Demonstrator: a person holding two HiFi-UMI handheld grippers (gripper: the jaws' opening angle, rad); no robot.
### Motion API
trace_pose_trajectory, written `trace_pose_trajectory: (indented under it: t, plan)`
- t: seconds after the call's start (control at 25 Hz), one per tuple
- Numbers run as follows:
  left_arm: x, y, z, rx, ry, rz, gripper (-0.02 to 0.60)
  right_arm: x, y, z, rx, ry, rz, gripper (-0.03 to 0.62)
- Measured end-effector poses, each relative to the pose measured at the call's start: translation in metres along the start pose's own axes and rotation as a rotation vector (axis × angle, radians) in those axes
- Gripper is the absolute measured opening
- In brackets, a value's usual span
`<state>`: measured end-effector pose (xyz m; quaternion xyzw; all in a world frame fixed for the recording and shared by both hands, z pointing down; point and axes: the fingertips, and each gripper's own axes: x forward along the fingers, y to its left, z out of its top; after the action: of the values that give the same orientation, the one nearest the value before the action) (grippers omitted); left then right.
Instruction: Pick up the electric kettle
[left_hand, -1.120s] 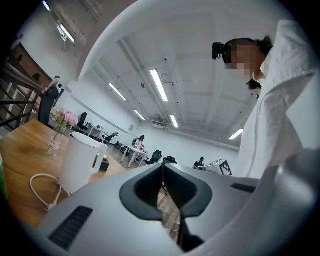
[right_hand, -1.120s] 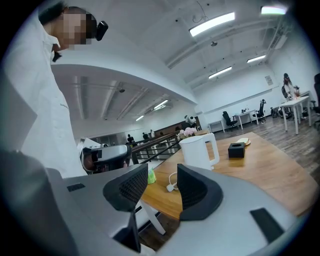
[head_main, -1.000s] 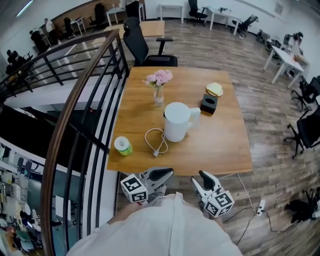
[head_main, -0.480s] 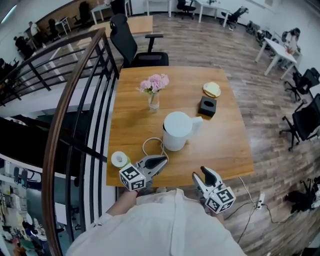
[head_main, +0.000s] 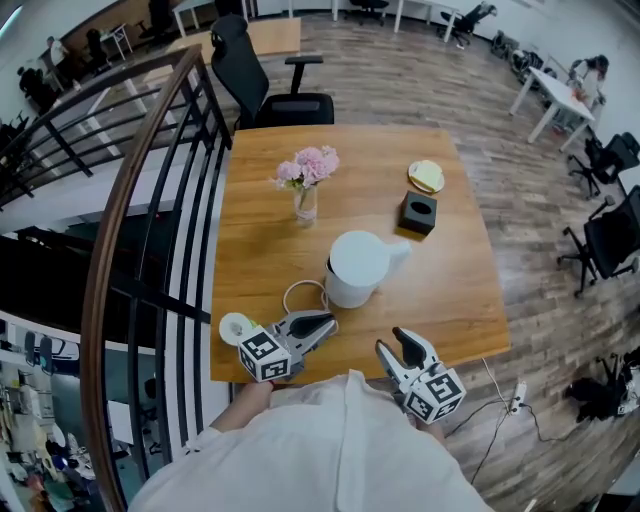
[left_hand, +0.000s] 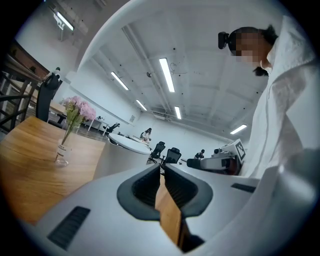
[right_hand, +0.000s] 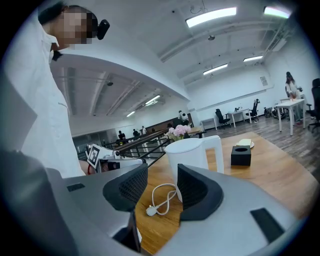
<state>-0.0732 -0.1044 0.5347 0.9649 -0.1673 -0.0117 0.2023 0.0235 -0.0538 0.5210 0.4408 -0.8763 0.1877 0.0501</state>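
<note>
Left gripper (head_main: 326, 322) over near table (head_main: 445, 290) edge, jaws pressed together, empty. Right gripper (head_main: 400, 338) jaws spread, empty. White kettle (head_main: 357, 268) mid-table, untouched; cord (head_main: 300, 293) beside.

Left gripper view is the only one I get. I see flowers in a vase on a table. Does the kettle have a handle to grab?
Observer: Yes. The kettle has a handle on the side facing the black box.
Operator: Is anything lying near it?
Observer: A white cable lies looped on the table by its base.
Operator: Is my other hand-held gripper ready?
Observer: The right hand-held gripper has its jaws apart and empty, aimed at the kettle.
</note>
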Motion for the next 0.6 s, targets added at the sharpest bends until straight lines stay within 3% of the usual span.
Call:
trace_pose_trajectory:
  t: [0.36,0.6]
  plan:
    - [0.017,0.020,-0.009,-0.038,0.033,0.036,0.022,-0.002,-0.027,-0.002,0.012,0.035,0.024,0.169]
    - [0.033,0.031,-0.019,-0.040,0.081,0.086,0.220,-0.011,-0.060,0.010,0.007,0.046,0.027,0.169]
